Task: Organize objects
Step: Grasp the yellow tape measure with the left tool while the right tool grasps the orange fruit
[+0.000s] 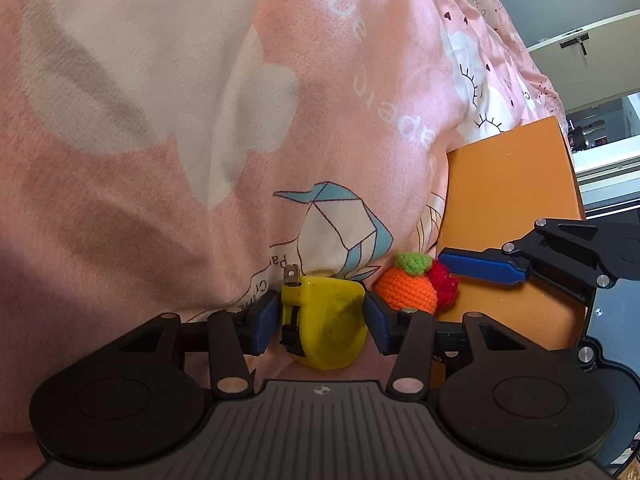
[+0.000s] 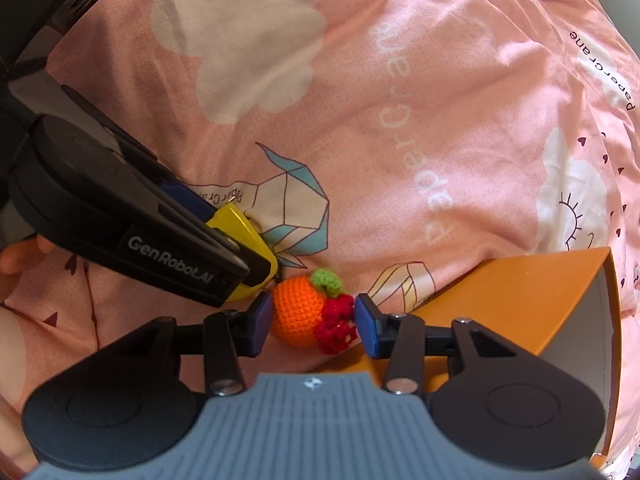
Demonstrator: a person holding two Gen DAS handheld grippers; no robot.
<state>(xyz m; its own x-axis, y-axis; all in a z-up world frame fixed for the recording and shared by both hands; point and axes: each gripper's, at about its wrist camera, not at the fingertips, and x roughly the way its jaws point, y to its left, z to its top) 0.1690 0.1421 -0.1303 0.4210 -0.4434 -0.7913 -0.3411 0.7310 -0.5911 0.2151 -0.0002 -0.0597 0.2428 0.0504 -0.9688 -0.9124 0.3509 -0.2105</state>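
Observation:
My left gripper (image 1: 322,320) is shut on a yellow tape measure (image 1: 324,320), its blue pads pressing both sides. It also shows in the right wrist view (image 2: 240,256), with the tape measure (image 2: 248,232) in its jaws. My right gripper (image 2: 308,320) is shut on a crocheted orange with a green leaf and red berries (image 2: 304,312). The same toy (image 1: 412,286) sits just right of the tape measure in the left wrist view, with the right gripper's blue finger (image 1: 480,266) beside it.
A pink bedsheet (image 2: 360,100) with white clouds and paper-crane prints lies under everything. An orange box (image 2: 520,296) lies at the right, also in the left wrist view (image 1: 508,200). A room wall and fittings show at the far right (image 1: 600,80).

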